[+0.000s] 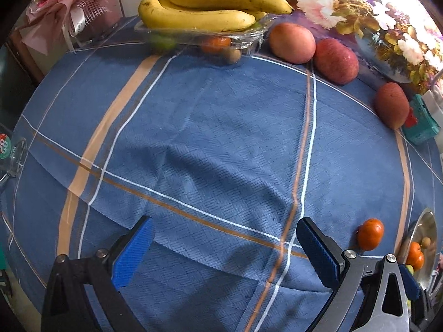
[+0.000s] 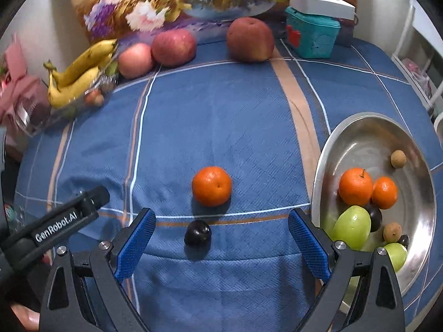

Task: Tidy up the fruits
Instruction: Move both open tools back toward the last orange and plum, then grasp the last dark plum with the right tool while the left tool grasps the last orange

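A round orange tangerine (image 2: 211, 186) with a small stem dimple was seen lying on the blue striped cloth (image 2: 221, 116), just ahead of the right gripper (image 2: 221, 242), whose blue fingers were spread wide and held nothing. A small dark plum (image 2: 198, 233) lay between those fingers, untouched, near the tangerine. To the right a steel bowl (image 2: 368, 138) was shown holding two tangerines, green fruits and small brown ones. Three apples were lined up at the far edge beside a bunch of bananas (image 2: 77, 72).

In the left wrist view the left gripper (image 1: 224, 251) was likewise seen spread open and empty over bare cloth. Only there was the clear tray (image 1: 249, 38) under the bananas shown plainly; the plum was not visible in that view.
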The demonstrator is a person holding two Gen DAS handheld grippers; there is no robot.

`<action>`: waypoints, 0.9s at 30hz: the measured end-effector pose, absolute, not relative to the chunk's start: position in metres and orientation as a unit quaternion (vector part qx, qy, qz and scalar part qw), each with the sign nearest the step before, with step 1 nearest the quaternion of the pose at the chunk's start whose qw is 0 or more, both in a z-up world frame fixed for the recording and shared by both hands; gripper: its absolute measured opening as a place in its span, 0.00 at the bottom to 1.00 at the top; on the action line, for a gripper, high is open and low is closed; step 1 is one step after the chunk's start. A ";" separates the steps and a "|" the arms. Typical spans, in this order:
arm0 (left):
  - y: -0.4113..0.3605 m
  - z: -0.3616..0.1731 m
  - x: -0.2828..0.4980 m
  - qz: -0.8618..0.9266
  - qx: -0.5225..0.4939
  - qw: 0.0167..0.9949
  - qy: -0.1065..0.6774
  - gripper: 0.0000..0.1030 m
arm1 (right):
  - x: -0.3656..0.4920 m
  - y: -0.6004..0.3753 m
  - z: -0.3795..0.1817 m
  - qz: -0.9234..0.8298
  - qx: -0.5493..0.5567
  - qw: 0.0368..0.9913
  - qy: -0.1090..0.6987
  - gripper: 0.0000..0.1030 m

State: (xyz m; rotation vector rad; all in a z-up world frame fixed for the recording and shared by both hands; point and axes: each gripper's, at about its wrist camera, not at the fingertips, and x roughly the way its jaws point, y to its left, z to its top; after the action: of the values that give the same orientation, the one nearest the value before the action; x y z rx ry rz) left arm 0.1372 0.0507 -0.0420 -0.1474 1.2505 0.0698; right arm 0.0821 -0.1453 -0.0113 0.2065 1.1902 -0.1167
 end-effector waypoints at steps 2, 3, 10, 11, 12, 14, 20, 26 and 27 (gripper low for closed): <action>0.051 -0.042 0.137 0.033 -0.068 0.808 0.584 1.00 | 0.081 -0.142 -0.016 -0.051 0.092 0.819 0.564 0.94; 0.051 -0.042 0.136 0.033 -0.067 0.808 0.584 1.00 | 0.080 -0.141 -0.019 -0.048 0.093 0.817 0.568 0.94; 0.043 -0.042 0.134 0.025 -0.058 0.806 0.588 1.00 | 0.078 -0.130 -0.036 -0.030 0.074 0.805 0.587 0.79; 0.042 -0.042 0.134 0.023 -0.058 0.806 0.589 1.00 | 0.078 -0.130 -0.037 -0.026 0.076 0.805 0.588 0.65; 0.040 -0.041 0.134 0.022 -0.057 0.806 0.589 1.00 | 0.079 -0.129 -0.038 -0.023 0.079 0.803 0.590 0.61; 0.040 -0.041 0.134 0.020 -0.057 0.805 0.590 1.00 | 0.079 -0.129 -0.041 -0.019 0.087 0.800 0.593 0.56; 0.037 -0.040 0.135 0.015 -0.057 0.805 0.591 1.00 | 0.078 -0.131 -0.041 -0.007 0.108 0.801 0.589 0.36; 0.036 -0.038 0.135 0.009 -0.057 0.805 0.591 1.00 | 0.074 -0.131 -0.038 -0.001 0.115 0.802 0.586 0.25; 0.036 -0.039 0.135 0.009 -0.057 0.804 0.591 1.00 | 0.075 -0.132 -0.038 0.000 0.117 0.802 0.585 0.25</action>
State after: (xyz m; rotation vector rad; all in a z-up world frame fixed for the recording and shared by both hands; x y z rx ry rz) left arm 0.1348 0.0364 -0.0389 -0.1219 1.2664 0.0182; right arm 0.0745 -0.1318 -0.0383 0.2498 1.2546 -0.0005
